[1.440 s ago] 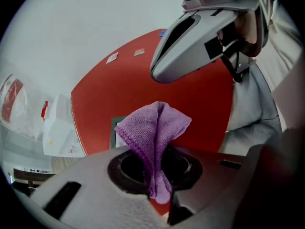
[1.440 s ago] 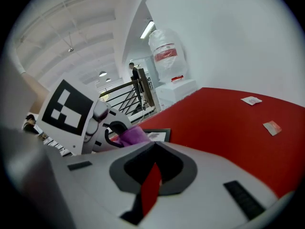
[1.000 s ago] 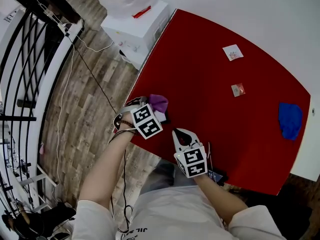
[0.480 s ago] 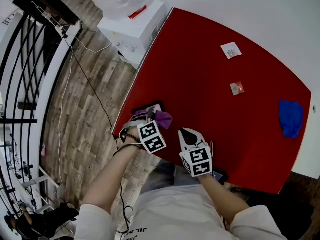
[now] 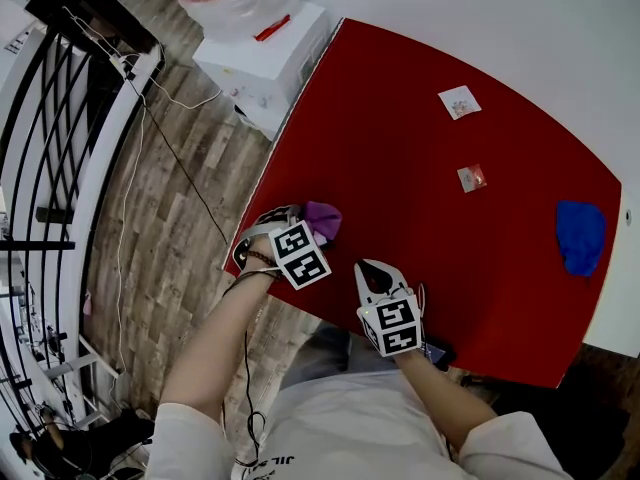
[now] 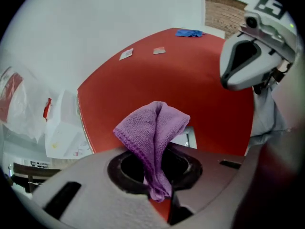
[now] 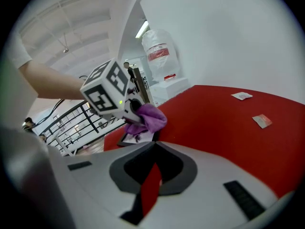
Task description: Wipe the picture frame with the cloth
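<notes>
My left gripper is shut on a purple cloth, which bunches out ahead of its jaws. It hovers over the near left corner of the red table. The picture frame lies flat under the cloth; only a pale corner of the frame shows past the cloth in the left gripper view, and the head view hides it. My right gripper stays just to the right, near the table's front edge, jaws shut with nothing in them.
A blue cloth lies at the table's far right. Two small packets sit further back. A white box with a plastic bag stands off the left edge, beside a black railing and loose cables.
The left gripper drew the cloth back toward the near edge, then pushed it forward again over the frame. The right gripper barely shifted.
</notes>
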